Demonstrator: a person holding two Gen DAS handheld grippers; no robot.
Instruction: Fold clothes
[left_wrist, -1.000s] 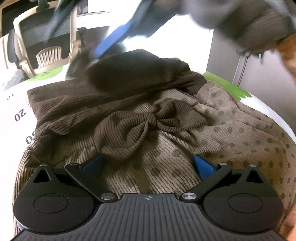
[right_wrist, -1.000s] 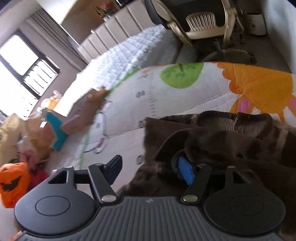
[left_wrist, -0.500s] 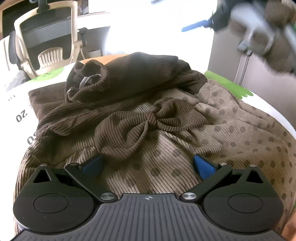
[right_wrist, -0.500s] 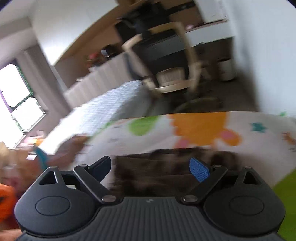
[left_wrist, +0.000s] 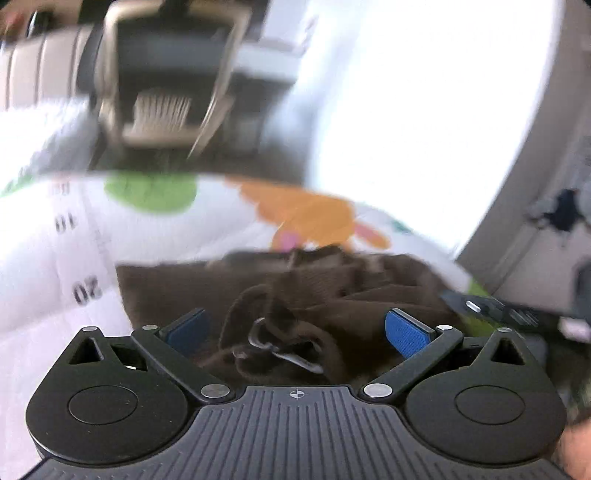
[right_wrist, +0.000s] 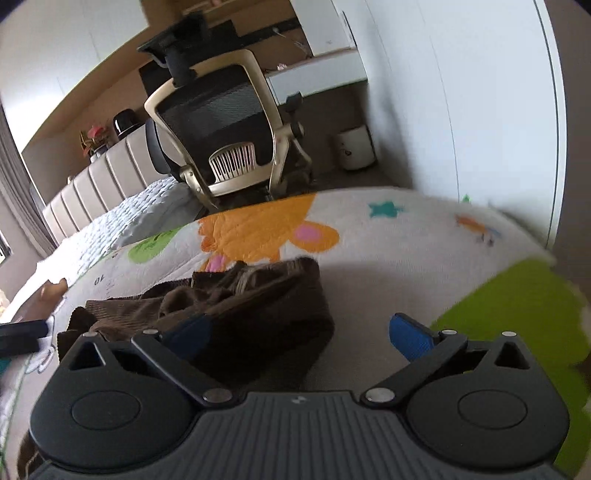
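A brown corduroy garment (right_wrist: 255, 295) lies bunched on the printed play mat (right_wrist: 388, 266). In the left wrist view, which is blurred, its dark folds (left_wrist: 332, 295) and a metal clasp (left_wrist: 264, 338) sit between the fingers of my left gripper (left_wrist: 295, 328). That gripper is open and its pads are clear of the cloth. My right gripper (right_wrist: 299, 330) hovers low at the garment's right edge, its jaws opening wide. The cloth reaches in beside the left blue pad (right_wrist: 188, 328), and bare mat lies before the right one. Nothing is gripped.
An office chair (right_wrist: 221, 140) stands beyond the mat's far edge, with a small white bin (right_wrist: 354, 147) to its right. A bed with a grey padded headboard (right_wrist: 92, 177) is at the left. A pale wall (right_wrist: 461, 110) rises on the right. The mat shows green and orange prints.
My right gripper let go of the dark cloth, swung right and down, and opened wider. My left gripper left the dotted part with the bow and now hangs over the dark bunched end.
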